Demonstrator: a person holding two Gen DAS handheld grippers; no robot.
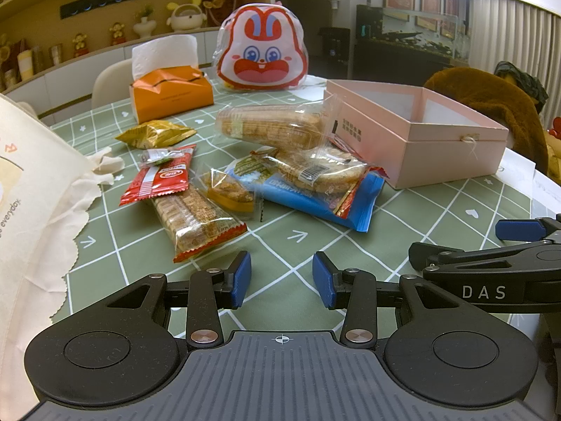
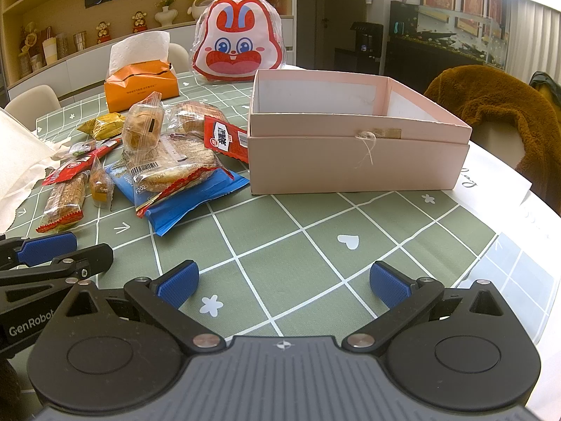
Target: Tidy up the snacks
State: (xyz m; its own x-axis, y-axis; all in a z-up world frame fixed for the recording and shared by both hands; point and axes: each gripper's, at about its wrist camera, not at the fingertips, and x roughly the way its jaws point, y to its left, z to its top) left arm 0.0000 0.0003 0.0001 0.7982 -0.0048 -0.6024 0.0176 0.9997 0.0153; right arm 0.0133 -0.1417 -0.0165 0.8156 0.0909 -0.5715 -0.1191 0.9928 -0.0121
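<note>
- My left hand-held gripper (image 1: 281, 279) sat low over the green checked table (image 1: 301, 287) with its blue pads spread and nothing between them.
- My right hand-held gripper (image 2: 284, 282) stood spread wider still, also empty, over bare cloth.
- The heap of wrapped snacks (image 1: 252, 172) lay just ahead of the left hand-held gripper and slightly to its left; from the right one it lay well off to the left.
- So the left hand was the nearer to the snacks, by my judgement.
- Closest was the long clear packet of crisp biscuits with red ends (image 1: 196, 221), its near end just beyond my left pad and its long axis running away and leftward.
- The open pale pink cardboard box (image 2: 354, 133) stood straight ahead of the right hand-held gripper, and ahead and to the right of the left; it looked empty as far as I could see into it.
- Count: one pink box, two hand-held grippers, and about nine or ten snack packets, overlapping too much for certainty.
- Among them: one blue flat pack (image 1: 315, 203), one gold foil sachet (image 1: 156, 134), at least two red wrappers.
- Beyond stood one orange tissue pack (image 1: 171, 93) and one rabbit-faced pouch (image 1: 263, 49).
</note>
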